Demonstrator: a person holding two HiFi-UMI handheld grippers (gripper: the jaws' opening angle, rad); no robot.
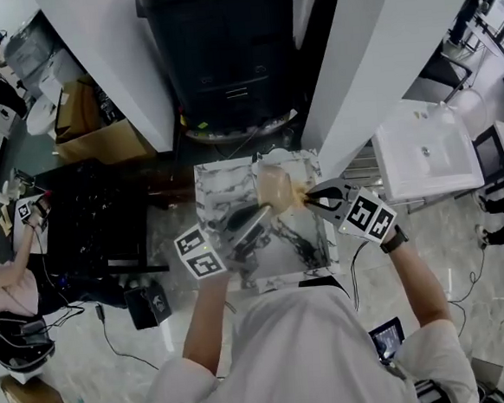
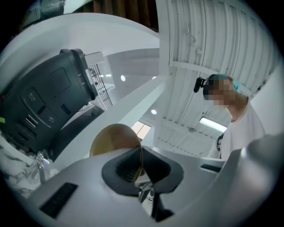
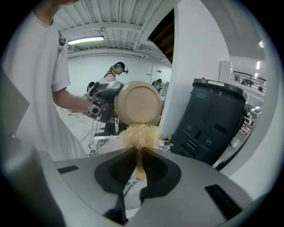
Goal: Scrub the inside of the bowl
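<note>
marble table (image 1: 208, 191), scrub step just lining up

left gripper (image 2: 140, 166) is clamped tight on the rim of the one bowl (image 1: 275, 188), held up over the table's far edge. right gripper (image 3: 138, 155) pinches the one straw scrubber (image 3: 138, 135), just beside the bowl. i'd say it's the approach; next the scrubber has to go inside and rub round.

Right gripper (image 3: 138, 151) at 6 o'clock, jaws pinched on straw-coloured scrubber (image 3: 139, 135), frizzy tuft poking past tips. Directly above tuft, bowl (image 3: 138, 103) on edge, tan underside facing camera. Left gripper (image 3: 112, 104) clamped on bowl rim at 9 o'clock. Black bin (image 3: 213, 119) at 3 o'clock. White sleeve (image 3: 40, 88) at 9.
</note>
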